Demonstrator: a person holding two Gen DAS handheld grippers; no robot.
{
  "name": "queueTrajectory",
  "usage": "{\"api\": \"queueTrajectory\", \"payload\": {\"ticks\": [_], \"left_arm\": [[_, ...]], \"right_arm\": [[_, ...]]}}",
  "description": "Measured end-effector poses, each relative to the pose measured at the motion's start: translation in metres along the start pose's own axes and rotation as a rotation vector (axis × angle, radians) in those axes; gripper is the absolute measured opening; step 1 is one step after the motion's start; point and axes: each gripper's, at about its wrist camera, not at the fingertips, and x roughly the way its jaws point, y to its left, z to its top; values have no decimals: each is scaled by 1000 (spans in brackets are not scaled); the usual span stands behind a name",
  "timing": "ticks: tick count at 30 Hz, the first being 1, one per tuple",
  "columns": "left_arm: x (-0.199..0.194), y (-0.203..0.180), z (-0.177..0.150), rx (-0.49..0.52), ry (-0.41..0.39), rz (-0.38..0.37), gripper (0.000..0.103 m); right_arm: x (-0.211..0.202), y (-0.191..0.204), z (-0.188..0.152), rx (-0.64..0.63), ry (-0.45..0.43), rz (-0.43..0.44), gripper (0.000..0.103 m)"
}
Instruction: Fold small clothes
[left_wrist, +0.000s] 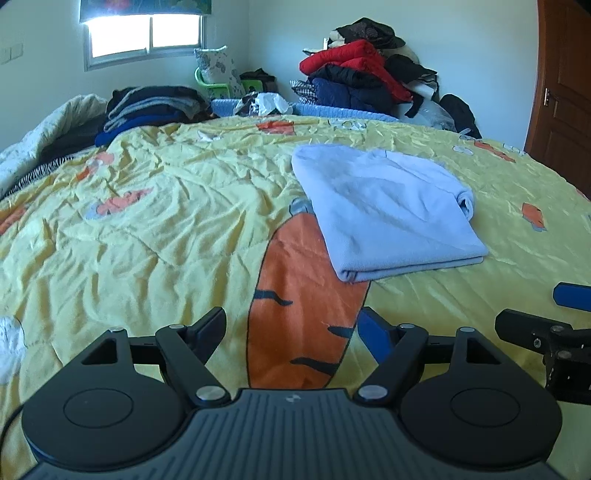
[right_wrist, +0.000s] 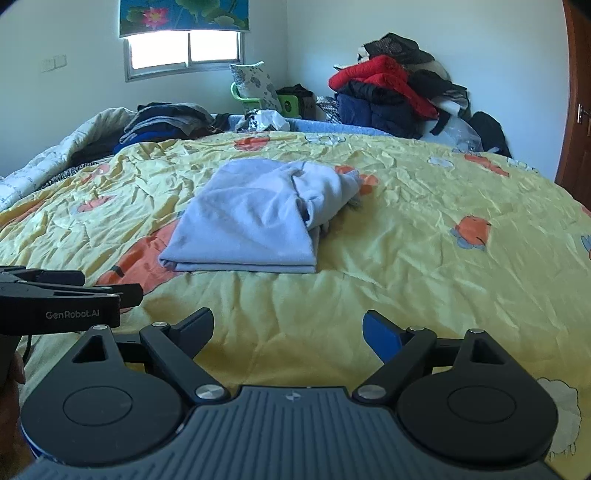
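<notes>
1. Left tongs (left_wrist: 293, 332) spread wide, nothing between the fingers, hovering over the orange carrot print (left_wrist: 303, 306) on the yellow quilt (left_wrist: 147, 221).
2. Right tongs (right_wrist: 288, 334) also spread wide, empty, over bare yellow quilt near the bed's front edge. Right figure rose over the last moment, last step tiny, so jaws read as spread.
3. In the right wrist view the left tongs show at the left edge, side on, just beside the right ones; part of a hand (right_wrist: 11, 373) at the far left edge.
4. Folded light blue garment (left_wrist: 384, 210) lies flat on the quilt, ahead of both tongs, apart from them, touched by neither.
5. From the left tongs it sits ahead and to the right; from the right tongs ahead and a bit left.
6. Long axis runs away from the cameras: neat folded edge faces the tongs, bunched rumpled end (right_wrist: 332, 192) lies on the far right side.
7. Near corner of the garment overlaps the top of the carrot print.
8. Farther: stacked dark clothes (left_wrist: 155, 107) at far left of bed, red and dark clothes heap (left_wrist: 365, 74) by the wall, window (left_wrist: 147, 37), brown door (left_wrist: 561, 92) right.
</notes>
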Motion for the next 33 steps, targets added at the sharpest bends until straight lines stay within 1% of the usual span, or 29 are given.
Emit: {"api": "queueTrajectory", "payload": {"ticks": [4, 7, 16, 21, 23, 25, 29, 31, 33], "left_arm": [[-1, 1, 11, 13, -19, 2, 78], [2, 3, 17, 13, -20, 6, 78], [13, 5, 21, 20, -11, 34, 78], [19, 7, 26, 28, -11, 41, 78], [22, 7, 28, 28, -13, 41, 78], [25, 8, 31, 20, -10, 30, 78], [36, 11, 40, -38, -1, -27, 78], [40, 9, 42, -53, -10, -34, 78], [44, 7, 41, -52, -23, -24, 78]], "right_arm": [[3, 0, 1, 0, -6, 6, 89], [6, -1, 1, 8, -2, 5, 89], [9, 1, 4, 4, -16, 13, 89], [17, -4, 15, 24, -34, 15, 84], [21, -7, 19, 41, -35, 23, 83], [26, -11, 24, 61, -39, 27, 83], [41, -22, 32, 136, -37, 49, 83], [49, -26, 35, 157, -35, 31, 83], [52, -25, 36, 148, -43, 7, 83]]}}
